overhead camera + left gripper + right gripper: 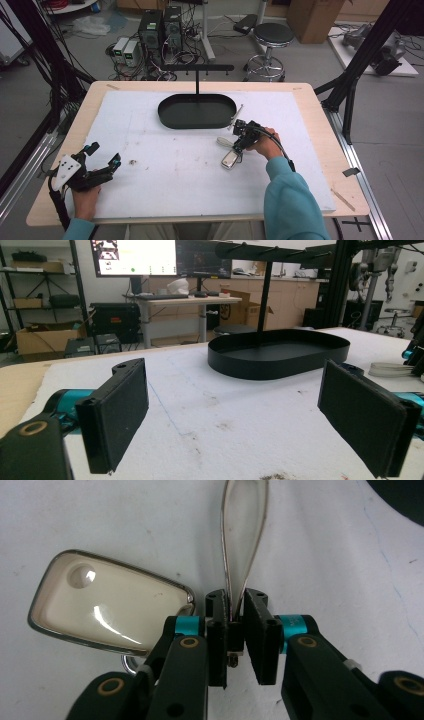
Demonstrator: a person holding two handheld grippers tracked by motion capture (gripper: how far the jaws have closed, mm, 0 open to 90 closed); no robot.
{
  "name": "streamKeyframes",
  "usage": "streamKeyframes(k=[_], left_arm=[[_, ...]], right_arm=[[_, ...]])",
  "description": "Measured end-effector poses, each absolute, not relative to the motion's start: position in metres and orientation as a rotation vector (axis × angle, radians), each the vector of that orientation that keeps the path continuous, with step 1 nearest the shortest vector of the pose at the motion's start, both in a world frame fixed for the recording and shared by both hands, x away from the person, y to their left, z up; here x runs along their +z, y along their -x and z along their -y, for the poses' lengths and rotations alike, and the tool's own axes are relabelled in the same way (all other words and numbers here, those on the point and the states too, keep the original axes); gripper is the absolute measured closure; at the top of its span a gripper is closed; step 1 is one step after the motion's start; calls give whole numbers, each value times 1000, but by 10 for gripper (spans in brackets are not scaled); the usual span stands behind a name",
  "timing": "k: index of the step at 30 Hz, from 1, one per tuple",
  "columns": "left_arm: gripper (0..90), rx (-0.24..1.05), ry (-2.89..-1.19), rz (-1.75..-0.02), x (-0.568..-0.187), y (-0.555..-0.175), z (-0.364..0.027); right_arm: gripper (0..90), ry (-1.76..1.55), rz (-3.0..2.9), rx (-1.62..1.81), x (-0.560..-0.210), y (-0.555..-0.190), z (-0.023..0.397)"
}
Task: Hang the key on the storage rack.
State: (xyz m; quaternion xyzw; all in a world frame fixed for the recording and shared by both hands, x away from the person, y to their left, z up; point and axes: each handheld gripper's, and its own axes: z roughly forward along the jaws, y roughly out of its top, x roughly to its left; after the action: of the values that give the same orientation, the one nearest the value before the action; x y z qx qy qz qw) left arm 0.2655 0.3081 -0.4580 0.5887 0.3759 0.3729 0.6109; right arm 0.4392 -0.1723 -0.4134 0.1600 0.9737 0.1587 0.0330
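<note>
- The right hand-held gripper (234, 630) has its jaws pinched nearly closed on the thin metal loop (243, 540) of a key fob (107, 605), right where the loop's two sides come together.
- In the right gripper view the loop runs straight ahead along the jaw line, so its long axis points away from the gripper. The cream, chrome-rimmed fob body sits just beside the left jaw, long side slanting off to the left, flat on the tabletop (165, 165).
- From the high view the fob (230, 159) lies right of centre, near the black oval tray (197, 112) with the rack post, but apart from it. The tray is up and to the left of the gripper, so I'd guess any carry goes that way.
- The left hand-held gripper (102, 162) is well apart at the near left edge, jaws wide open and holding nothing, aimed toward the tray. The right hand is clearly the nearer one.
</note>
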Motion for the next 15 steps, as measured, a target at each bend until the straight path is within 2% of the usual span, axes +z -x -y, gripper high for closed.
streamKeyframes(k=[15], left_arm=[[132, 860, -1358, -868, -458, -266, -308]], right_arm=[[825, -567, -2931, 577, -403, -437, 173]])
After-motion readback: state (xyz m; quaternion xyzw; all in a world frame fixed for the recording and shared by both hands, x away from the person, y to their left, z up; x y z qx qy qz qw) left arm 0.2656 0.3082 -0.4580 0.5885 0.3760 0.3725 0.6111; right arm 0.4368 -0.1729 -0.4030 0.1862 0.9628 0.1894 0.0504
